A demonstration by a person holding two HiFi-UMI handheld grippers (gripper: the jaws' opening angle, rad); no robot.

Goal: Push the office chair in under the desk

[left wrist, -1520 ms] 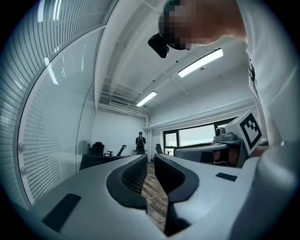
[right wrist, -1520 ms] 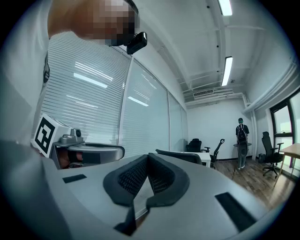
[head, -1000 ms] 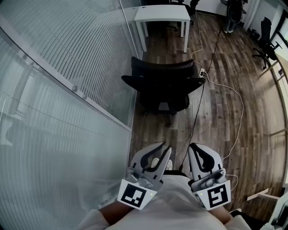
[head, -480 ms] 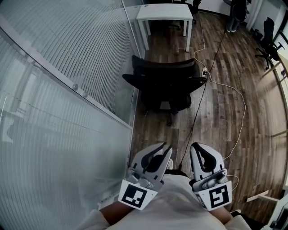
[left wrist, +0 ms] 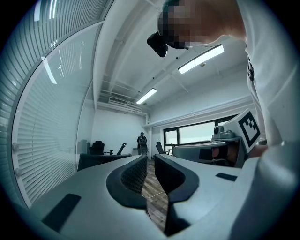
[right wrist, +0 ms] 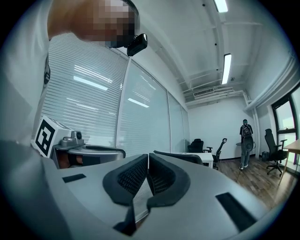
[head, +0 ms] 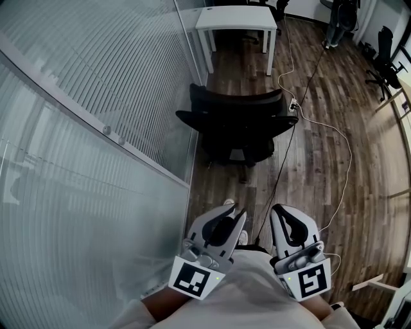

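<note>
Chair (head: 237, 125) sits dead ahead of both claws, well apart, desk (head: 236, 18) beyond it in line; L claw (head: 235, 211) slightly open, R claw (head: 280, 209) closed, both empty.

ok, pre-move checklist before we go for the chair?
1. Target found: ok. The office chair stands straight ahead of both grippers.
2. Chair under the white desk: not ok. A clear gap separates them.
3. Contact with the chair: not ok. The left gripper and right gripper are well short of it.
4. Jaws empty: ok. The left jaws are slightly apart and the right jaws are together, with nothing between either pair.
5. Push path: cannot tell. The cables and power strip lie close to the chair's right side.
6. Room under the desk: cannot tell, too dark.
</note>
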